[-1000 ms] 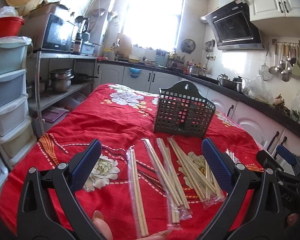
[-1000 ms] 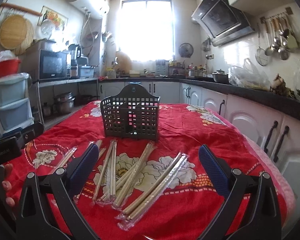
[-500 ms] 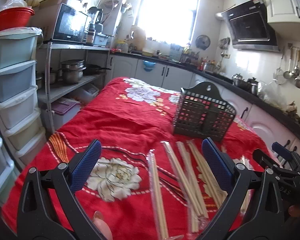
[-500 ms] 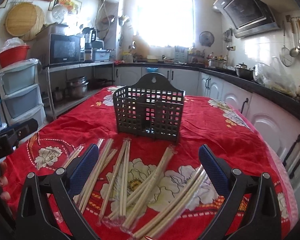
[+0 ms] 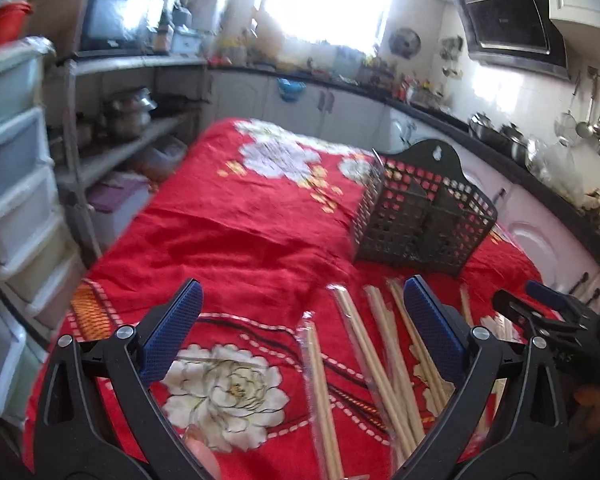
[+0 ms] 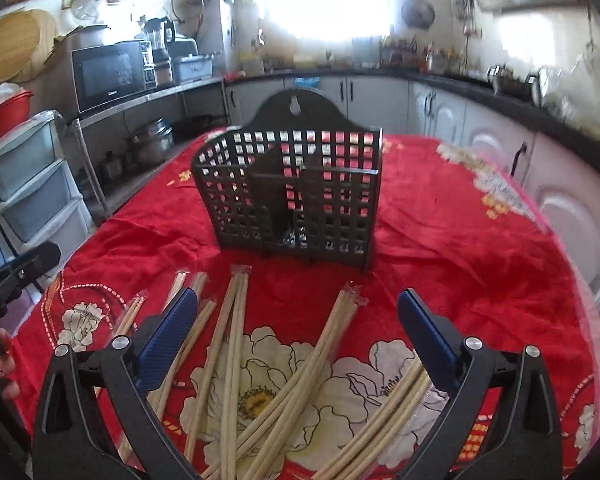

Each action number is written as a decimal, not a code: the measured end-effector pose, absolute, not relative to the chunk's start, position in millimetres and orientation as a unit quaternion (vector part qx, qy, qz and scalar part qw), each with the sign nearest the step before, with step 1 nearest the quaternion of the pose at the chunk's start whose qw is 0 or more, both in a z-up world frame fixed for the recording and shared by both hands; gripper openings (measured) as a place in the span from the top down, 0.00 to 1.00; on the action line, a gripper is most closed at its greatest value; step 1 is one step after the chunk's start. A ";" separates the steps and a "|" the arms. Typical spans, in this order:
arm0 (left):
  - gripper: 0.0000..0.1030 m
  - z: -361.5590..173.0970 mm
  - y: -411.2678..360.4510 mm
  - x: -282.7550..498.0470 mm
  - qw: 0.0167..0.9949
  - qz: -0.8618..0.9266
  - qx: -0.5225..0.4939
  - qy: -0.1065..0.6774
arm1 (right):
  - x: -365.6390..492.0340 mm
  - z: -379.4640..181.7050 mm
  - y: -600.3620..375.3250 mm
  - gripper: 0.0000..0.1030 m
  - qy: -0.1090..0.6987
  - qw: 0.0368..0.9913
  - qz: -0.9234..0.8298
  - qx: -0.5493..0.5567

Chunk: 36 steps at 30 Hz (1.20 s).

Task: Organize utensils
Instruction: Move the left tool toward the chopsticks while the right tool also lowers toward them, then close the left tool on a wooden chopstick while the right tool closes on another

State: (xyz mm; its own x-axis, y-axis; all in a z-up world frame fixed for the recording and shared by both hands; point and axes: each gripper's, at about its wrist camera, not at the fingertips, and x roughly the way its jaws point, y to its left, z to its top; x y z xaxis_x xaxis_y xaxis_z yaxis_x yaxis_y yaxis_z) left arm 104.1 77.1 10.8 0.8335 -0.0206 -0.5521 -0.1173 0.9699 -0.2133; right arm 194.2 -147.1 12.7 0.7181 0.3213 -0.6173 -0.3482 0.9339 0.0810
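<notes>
Both grippers have pushed closer to the table since the earlier frames, so the basket now looms larger in each view. From the right wrist, the black lattice basket (image 6: 288,200) stands upright at 12 o'clock on the red flowered cloth (image 6: 460,240), and the wrapped chopsticks (image 6: 236,340) fan out below it, from 6 to 9 o'clock. The right gripper (image 6: 298,336) hovers over them with its jaws spread wide, holding nothing. From the left wrist, which is blurred, the basket (image 5: 420,220) sits at 2 o'clock and the chopsticks (image 5: 380,360) lie at 5 o'clock. The left gripper (image 5: 300,332) is likewise wide open and empty above the cloth (image 5: 240,220).
</notes>
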 end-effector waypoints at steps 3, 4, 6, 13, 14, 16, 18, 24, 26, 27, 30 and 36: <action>0.10 5.5 75.8 114.7 0.947 0.018 -0.111 0.301 | 207.6 9.2 -147.7 0.06 0.345 0.921 0.179 -0.015; 0.10 3.7 74.3 116.7 0.946 0.016 -0.108 0.305 | 211.5 9.1 -146.9 0.08 0.348 0.921 0.176 -0.018; 0.10 -1.6 74.5 120.7 0.944 0.000 -0.111 0.311 | 220.2 7.5 -143.1 0.20 0.356 0.916 0.181 -0.025; 0.13 -26.0 77.6 129.6 0.926 -0.028 -0.131 0.353 | 247.3 -10.0 -137.8 0.53 0.415 0.891 0.184 -0.029; 0.13 -29.5 77.5 130.8 0.922 -0.034 -0.134 0.361 | 249.6 -12.4 -138.4 0.55 0.422 0.888 0.181 -0.027; 0.17 -37.9 79.6 131.7 0.914 -0.057 -0.157 0.370 | 252.7 -15.8 -139.0 0.57 0.430 0.884 0.182 -0.023; 0.29 -43.4 78.2 132.8 0.910 -0.057 -0.159 0.379 | 255.7 -19.2 -139.4 0.59 0.437 0.882 0.176 -0.024; 0.47 -53.7 77.3 139.8 0.897 -0.064 -0.165 0.405 | 267.2 -28.3 -142.6 0.59 0.456 0.875 0.158 -0.019; 0.49 -56.8 78.5 141.5 0.891 -0.070 -0.174 0.413 | 271.2 -30.7 -143.0 0.59 0.463 0.872 0.156 -0.015; 0.49 -60.1 80.6 143.6 0.884 -0.076 -0.185 0.423 | 272.4 -31.5 -142.6 0.59 0.464 0.872 0.156 -0.015; 0.52 -68.7 84.4 151.3 0.873 -0.077 -0.198 0.439 | 277.8 -34.9 -142.9 0.60 0.471 0.868 0.156 -0.010; 0.55 -68.4 83.9 167.1 0.870 -0.073 -0.190 0.449 | 286.4 -42.1 -155.2 0.79 0.482 0.862 0.155 0.019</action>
